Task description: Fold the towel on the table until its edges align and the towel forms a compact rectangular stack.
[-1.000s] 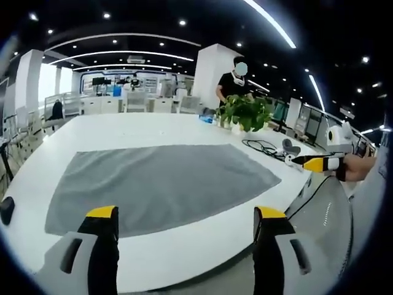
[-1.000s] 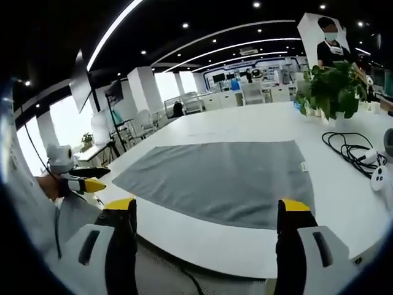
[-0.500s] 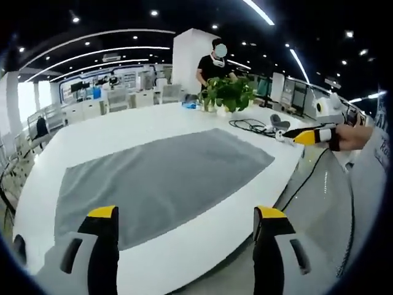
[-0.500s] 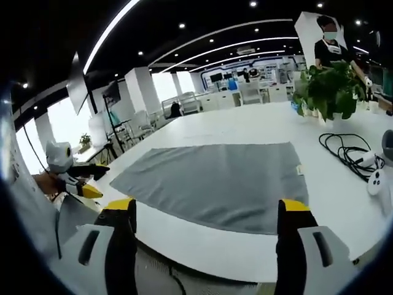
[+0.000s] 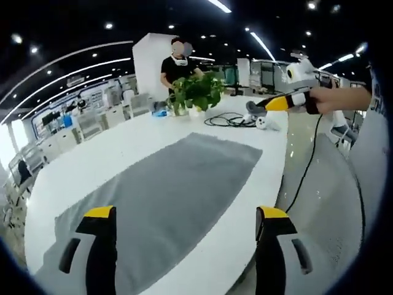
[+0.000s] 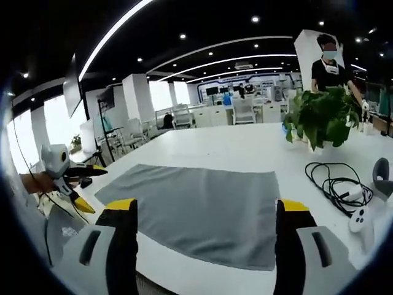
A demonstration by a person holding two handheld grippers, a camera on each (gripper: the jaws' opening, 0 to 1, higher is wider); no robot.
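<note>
Across a white counter [image 5: 153, 132] in an open-plan office, the left gripper view is showing a gray towel [image 5: 159, 203] lying flat and unfolded, its long axis running from the near left corner away toward the upper right, where a far corner is pointing at a tangle of black cable [image 5: 228, 120]. The left hand-held gripper [image 5: 184, 215] is hovering above the near edge with its yellow-tipped jaws standing wide apart, gripping nothing. At upper right the right hand-held gripper [image 5: 270, 104] is coming into the view, held in a person's hand [image 5: 334, 98]. A potted plant [image 5: 196, 92] is sitting beyond the towel, with a person in black [image 5: 178, 64] standing behind it.

Over in the right gripper view, the towel [image 6: 196, 206] is stretching left to right across the counter [image 6: 245, 147], one long edge facing the camera and the cloth lying smooth. The right hand-held gripper [image 6: 206, 209] is poised above that near edge, jaws apart and empty. The left hand-held gripper [image 6: 80, 184] is appearing at far left, off the towel. The plant [image 6: 319, 117], the cable [image 6: 334, 184] and a white controller [image 6: 359, 215] are resting to the right, apart from the cloth.

By the look of it, folding is not yet under way; this is the approach. The next move is likely calling for each gripper to drop to a near corner, pinch one layer and carry it over to the opposite edge.
</note>
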